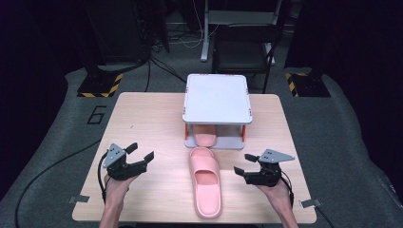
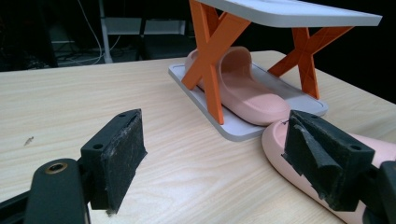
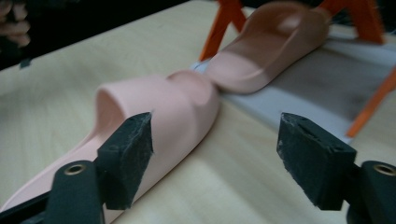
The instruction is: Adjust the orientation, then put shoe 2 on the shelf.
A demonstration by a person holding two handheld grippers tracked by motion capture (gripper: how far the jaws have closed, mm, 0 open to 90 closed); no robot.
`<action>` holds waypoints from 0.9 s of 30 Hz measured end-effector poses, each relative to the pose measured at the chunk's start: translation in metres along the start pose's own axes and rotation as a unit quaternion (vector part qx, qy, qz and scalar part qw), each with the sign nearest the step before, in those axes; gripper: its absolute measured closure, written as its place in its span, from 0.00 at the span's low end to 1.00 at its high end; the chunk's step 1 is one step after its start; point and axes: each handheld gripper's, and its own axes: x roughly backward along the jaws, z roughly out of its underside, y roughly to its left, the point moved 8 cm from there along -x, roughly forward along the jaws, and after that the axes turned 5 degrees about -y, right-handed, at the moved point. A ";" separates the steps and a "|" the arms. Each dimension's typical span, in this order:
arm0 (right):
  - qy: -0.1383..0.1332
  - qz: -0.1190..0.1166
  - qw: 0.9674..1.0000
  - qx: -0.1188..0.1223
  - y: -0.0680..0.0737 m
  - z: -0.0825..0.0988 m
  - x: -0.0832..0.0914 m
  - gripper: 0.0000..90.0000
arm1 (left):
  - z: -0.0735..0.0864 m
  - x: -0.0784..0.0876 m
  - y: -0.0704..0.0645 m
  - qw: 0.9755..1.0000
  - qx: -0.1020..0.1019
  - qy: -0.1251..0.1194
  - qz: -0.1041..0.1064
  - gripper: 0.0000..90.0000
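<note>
A: Where do the two pink slippers stand in this job?

B: One slipper [image 1: 205, 137] already lies on the lower shelf of the rack [image 1: 217, 97], toe pointing toward the person, tucked between the orange X-shaped legs and under the grey top shelf. The other slipper [image 1: 206, 183] lies flat on the bench [image 1: 142, 123], just in front of the rack. Its toe nearly meets the toe of the shelved one at the rack's front edge; whether they touch cannot be told.

A: So the work looks about half finished?

B: That is a fair judgement. One slipper is stored, and one is still out on the bench. The space beside the stored slipper on the lower shelf looks free, so the loose one would probably go there.

A: What are the tools doing?

B: Neither holds anything. The left tool [image 1: 142, 153] sits to the left of the loose slipper, well apart from it, with its jaws spread wide and nothing between them. The right tool [image 1: 246, 164] sits near the slipper's right side, jaws also spread wide. In the right gripper view, one of its pads [image 3: 127, 156] appears in front of the slipper's side, but the gap between the pads holds only bare bench.

A: What is left, then?

B: Probably to take hold of the loose slipper, lift it and set it on the rack. No grip on it has begun.
</note>
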 end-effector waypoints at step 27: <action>-0.091 0.124 0.988 -0.005 -0.070 -0.095 -0.003 0.22 | 0.025 -0.008 -0.062 0.998 -0.014 0.016 0.053 0.22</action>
